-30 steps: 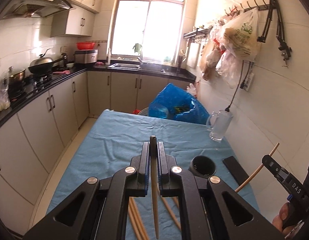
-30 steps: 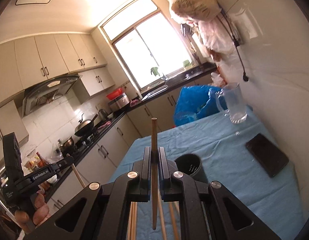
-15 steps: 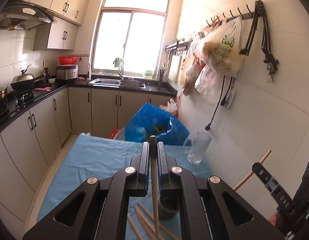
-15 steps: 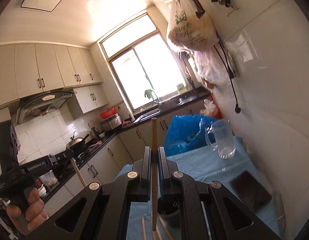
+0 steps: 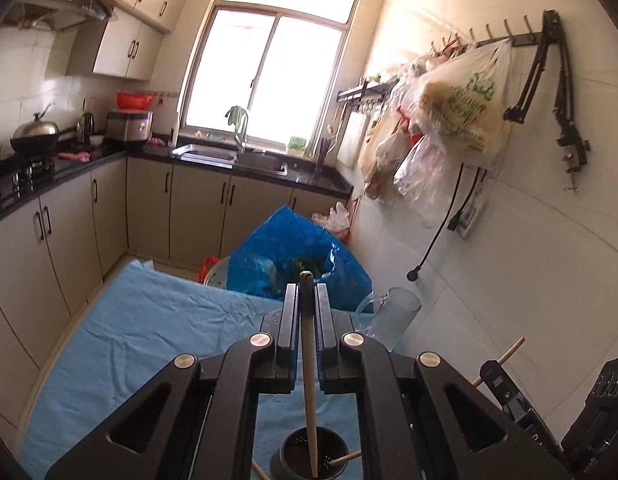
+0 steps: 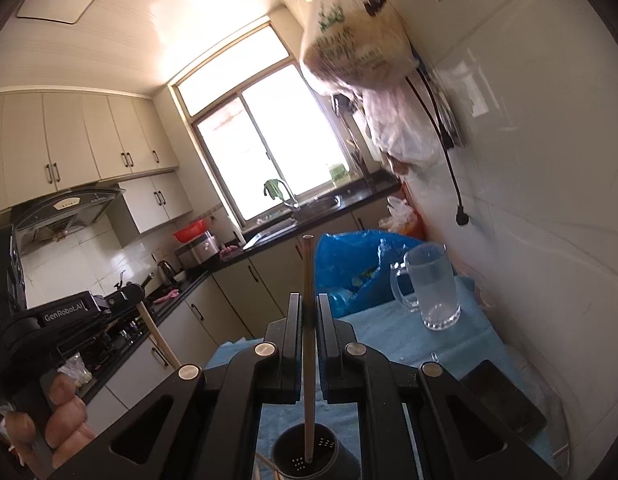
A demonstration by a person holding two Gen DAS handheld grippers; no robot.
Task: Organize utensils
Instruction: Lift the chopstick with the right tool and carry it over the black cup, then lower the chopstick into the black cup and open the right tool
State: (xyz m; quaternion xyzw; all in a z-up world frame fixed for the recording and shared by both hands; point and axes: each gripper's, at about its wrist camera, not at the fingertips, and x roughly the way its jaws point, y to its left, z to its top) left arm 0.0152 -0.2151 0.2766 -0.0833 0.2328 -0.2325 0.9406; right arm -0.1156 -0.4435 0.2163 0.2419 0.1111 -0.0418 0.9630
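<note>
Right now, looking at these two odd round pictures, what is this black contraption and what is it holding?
There is no robot here. A person carries two hand-held grabbers, one in each hand, each with a wide-angle camera looking forward along its jaws. One picture is from the left gripper, the other from the right gripper. Each has its jaws shut on one wooden chopstick: the left chopstick and the right chopstick, both with their lower ends over or in a dark perforated holder. The holder stands on a table covered with a blue cloth. Also there: a clear glass mug, a flat dark object, and a blue plastic bag at the far end.
</note>
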